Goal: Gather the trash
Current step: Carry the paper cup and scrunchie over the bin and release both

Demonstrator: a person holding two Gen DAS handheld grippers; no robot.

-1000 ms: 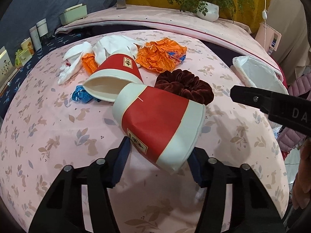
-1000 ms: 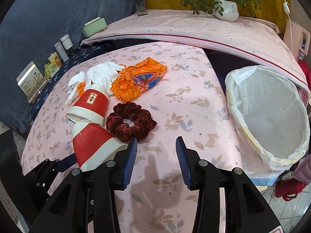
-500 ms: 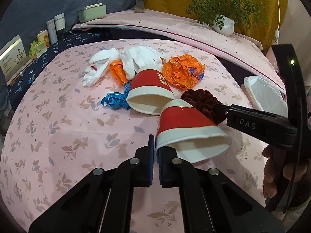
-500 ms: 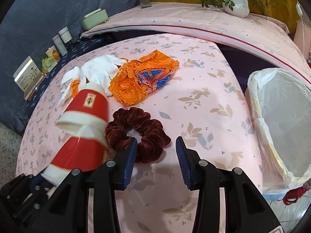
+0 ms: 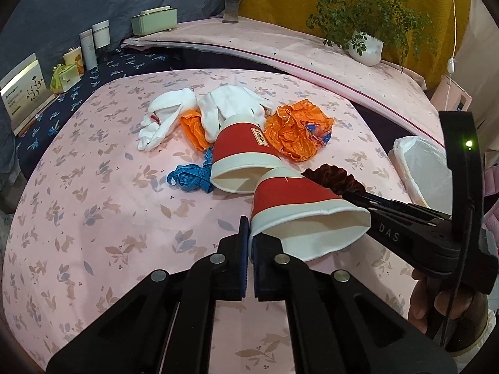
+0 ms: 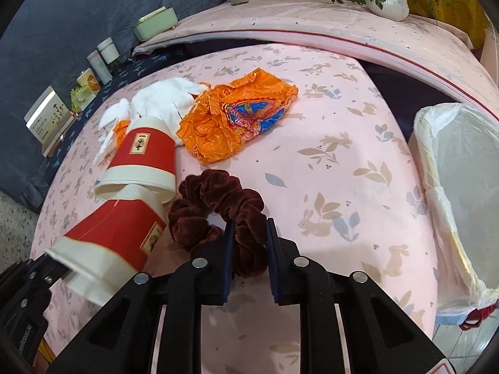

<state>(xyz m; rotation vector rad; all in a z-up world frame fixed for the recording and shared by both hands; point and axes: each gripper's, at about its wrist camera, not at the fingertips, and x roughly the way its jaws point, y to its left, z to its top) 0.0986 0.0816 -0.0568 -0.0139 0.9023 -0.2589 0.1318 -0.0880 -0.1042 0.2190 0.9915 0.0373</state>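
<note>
My left gripper is shut on the rim of a red and white paper cup, held tilted just above the pink bedspread; the cup also shows in the right wrist view. A second red paper cup lies on its side behind it. My right gripper is closed around a dark red velvet scrunchie, one loop between its pads. A white-lined trash bin stands at the bed's right edge.
White gloves, a crumpled orange wrapper and a blue tape measure lie on the bed. A potted plant, a vase, a green box and small containers line the far side.
My left gripper closed on the cup's rim and lifted it. My right gripper moved forward to the scrunchie and closed on it.
</note>
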